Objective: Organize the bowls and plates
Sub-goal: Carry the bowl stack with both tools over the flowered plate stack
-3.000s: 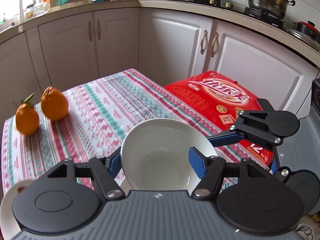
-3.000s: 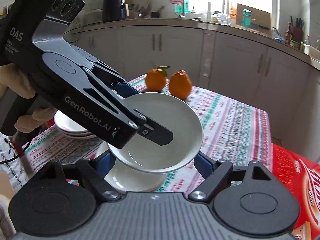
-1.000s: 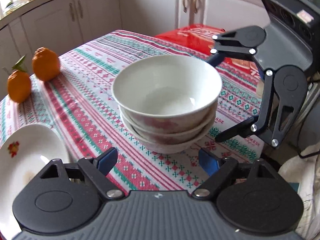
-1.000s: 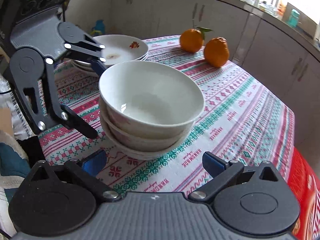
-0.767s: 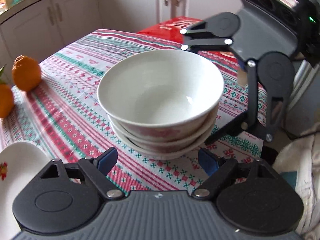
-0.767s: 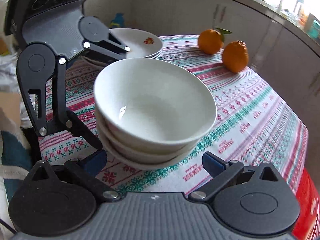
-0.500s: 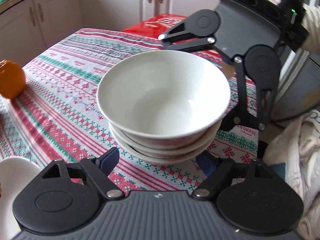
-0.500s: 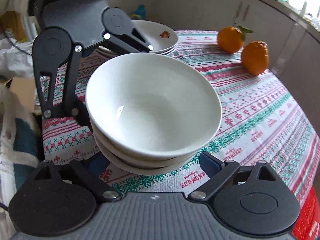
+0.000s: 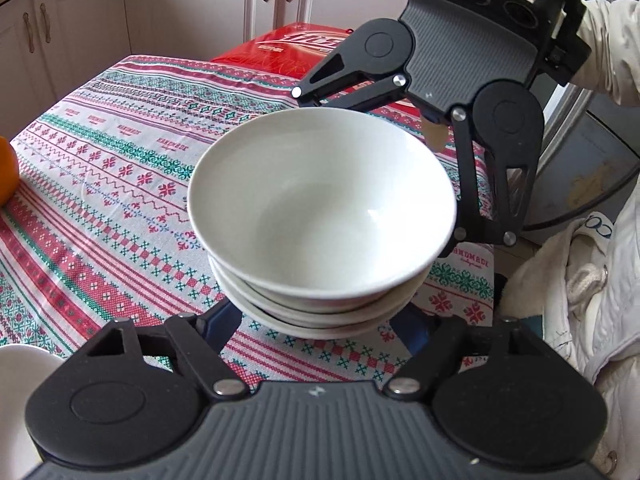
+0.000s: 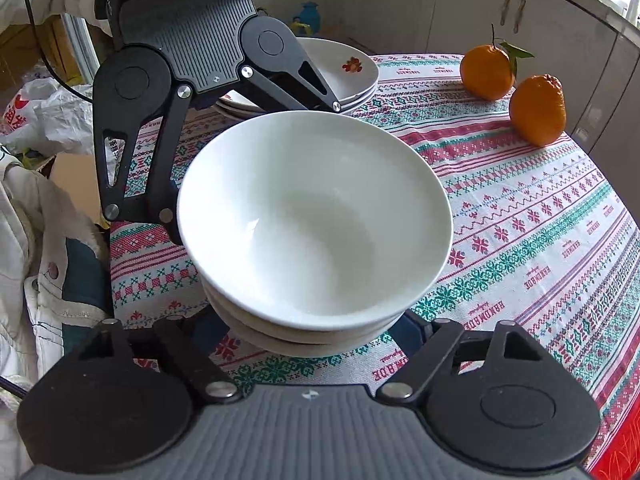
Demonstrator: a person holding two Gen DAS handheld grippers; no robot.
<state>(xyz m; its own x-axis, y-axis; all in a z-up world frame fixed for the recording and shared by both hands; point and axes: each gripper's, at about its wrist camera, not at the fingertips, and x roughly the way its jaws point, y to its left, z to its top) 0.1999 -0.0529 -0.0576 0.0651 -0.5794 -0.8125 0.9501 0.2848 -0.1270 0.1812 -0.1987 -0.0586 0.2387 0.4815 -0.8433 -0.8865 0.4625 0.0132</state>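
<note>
A stack of white bowls (image 9: 320, 216) stood on the patterned tablecloth (image 9: 120, 184), and everything else arranged itself around it. The left gripper (image 9: 316, 324) came at the stack from one side and the right gripper (image 10: 308, 328) from the opposite side, each with its two fingers reaching around the lowest bowls. Both sets of jaws had just been closing, with the stack between them. The bowls' rims hid the blue pads, so I could not tell whether either gripper actually pressed on the china. Beyond the stack, behind the left gripper, sat a pile of plates (image 10: 352, 68), the top one marked with a small red flower. Two oranges (image 10: 516, 88) lay well apart from the bowls, toward the far table edge. A red package (image 9: 296, 48) lay past the tablecloth's far side.
</note>
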